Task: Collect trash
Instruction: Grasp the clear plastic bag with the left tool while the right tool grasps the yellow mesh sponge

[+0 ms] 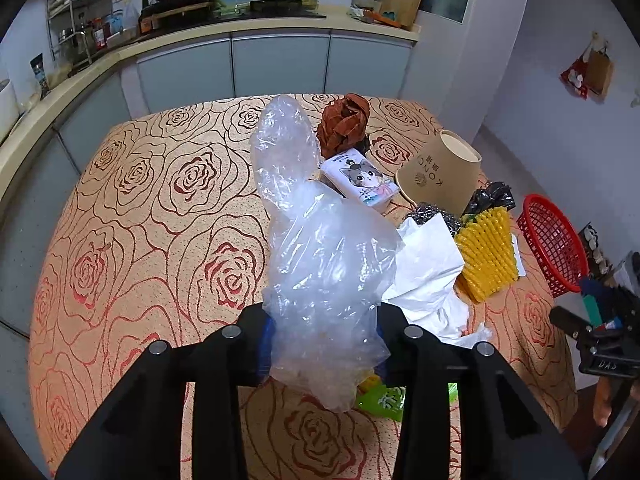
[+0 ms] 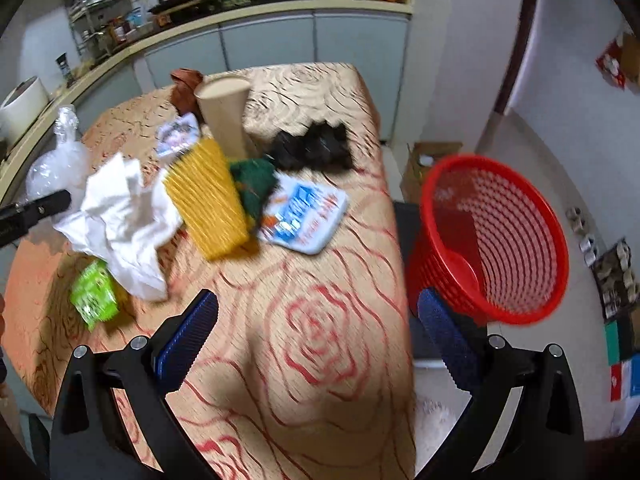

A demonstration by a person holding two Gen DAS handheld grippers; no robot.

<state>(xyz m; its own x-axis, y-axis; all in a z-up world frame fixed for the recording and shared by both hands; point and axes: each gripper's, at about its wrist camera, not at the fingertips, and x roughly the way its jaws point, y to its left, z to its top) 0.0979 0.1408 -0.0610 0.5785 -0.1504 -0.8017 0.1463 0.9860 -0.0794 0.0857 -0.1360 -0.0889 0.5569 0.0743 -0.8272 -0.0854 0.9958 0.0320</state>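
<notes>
One clear plastic bag (image 1: 316, 248) stands up between the pads of the left claw (image 1: 322, 350), which pinches its crumpled lower part, so the bag rises in front of the camera while its loose tail droops toward the worktop (image 1: 132, 216). From the other side, the same bag (image 2: 56, 160) shows at the far left with the tip of that claw (image 2: 36, 210) under it. Held this way, it looks ready to be carried off as the piece of trash now in hand.

Just beside it lies the rest of the litter: crumpled white paper (image 1: 430, 276), a green wrapper (image 2: 94, 296) partly under that paper, a yellow ridged brush (image 1: 486, 254), a steel scrubber (image 1: 430, 214), a tipped-over paper cup (image 1: 442, 172), a small tissue pack with a cat picture (image 1: 362, 180), a brown crumpled wad (image 1: 344, 124), something black and crinkled (image 2: 316, 146) and a flat blue-and-white packet (image 2: 304, 216). All sit bunched on the side of the worktop nearest the bin, presumably so each has a short trip.

A red mesh basket (image 2: 516, 240) waits off the worktop's edge, lower down, mouth tilted toward the worktop; it seems the place for the trash. The right claw (image 2: 316, 332) hangs spread wide and holds nothing, between the pile and the basket, likely free for the next piece.
</notes>
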